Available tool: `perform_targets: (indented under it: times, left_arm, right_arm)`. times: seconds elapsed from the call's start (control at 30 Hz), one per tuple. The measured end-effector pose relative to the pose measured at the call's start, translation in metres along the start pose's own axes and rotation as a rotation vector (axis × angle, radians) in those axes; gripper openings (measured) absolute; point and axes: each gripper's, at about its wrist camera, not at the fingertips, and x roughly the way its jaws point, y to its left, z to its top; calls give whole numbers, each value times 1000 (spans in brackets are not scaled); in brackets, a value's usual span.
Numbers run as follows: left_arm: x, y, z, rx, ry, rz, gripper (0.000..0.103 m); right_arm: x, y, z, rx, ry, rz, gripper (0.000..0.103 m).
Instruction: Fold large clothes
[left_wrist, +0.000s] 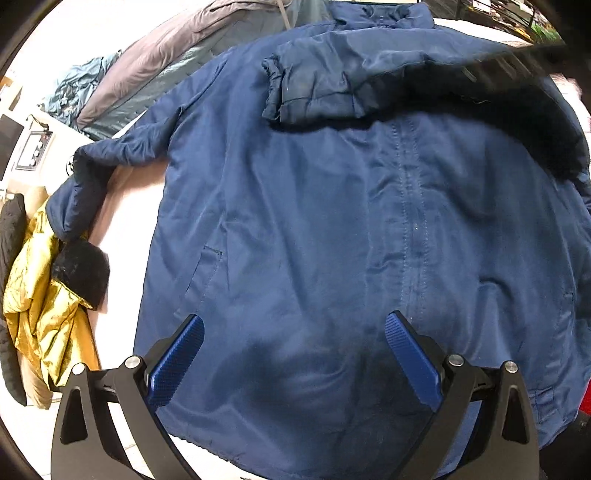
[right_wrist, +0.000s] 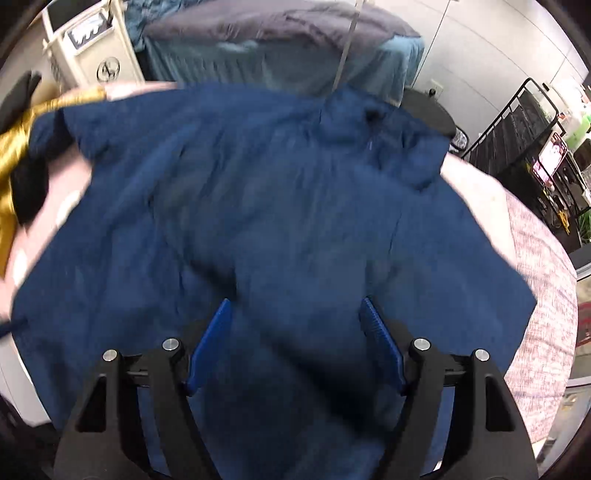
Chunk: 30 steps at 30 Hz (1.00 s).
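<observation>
A large navy blue jacket (left_wrist: 332, 229) lies spread front-up on a pale, pinkish table (left_wrist: 122, 206), filling most of the left wrist view; its stitched centre placket runs from about 12 o'clock down toward 6 o'clock; one sleeve (left_wrist: 317, 88) is folded across the chest near 12 o'clock, its cuff bunched; the other sleeve (left_wrist: 92, 173) trails off toward 9 o'clock, ending at a dark furry cuff (left_wrist: 81, 269).

The left gripper (left_wrist: 293, 332) hovers over the hem at 6 o'clock, its blue-padded fingers (left_wrist: 177, 358) spread wide and pinching nothing.

In the right wrist view the same jacket (right_wrist: 258, 206) is blurred; the right gripper (right_wrist: 295, 314) sits at 6 o'clock with fingers (right_wrist: 212, 339) spread apart; a thick fold of blue cloth lies between them, but whether the pads touch it cannot be told.

At 8 o'clock in the left view a shiny gold garment (left_wrist: 40, 295) is heaped at the table edge, just beside the furry cuff; at 11 o'clock lie a grey and teal padded garment (left_wrist: 155, 62) and, further left, a white machine with knobs (left_wrist: 26, 147); at 3 o'clock in the right view stands a black wire rack (right_wrist: 524, 129).
</observation>
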Motion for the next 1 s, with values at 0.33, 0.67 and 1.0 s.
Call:
perform_targets:
  times: [0.33,0.67,1.0]
  left_arm:
    - [-6,1,65,-33,-94,-51,97]
    - [5,-38,100,-80,-71,-142,97]
    - [-12,-44,146,-47,-224,-62,97]
  right_arm:
    - [-46,-87,-35,312,-136,23,80]
    - [35,-111,-89,448,119,-16,80]
    - [40,-100,-85,387,125,-65,82]
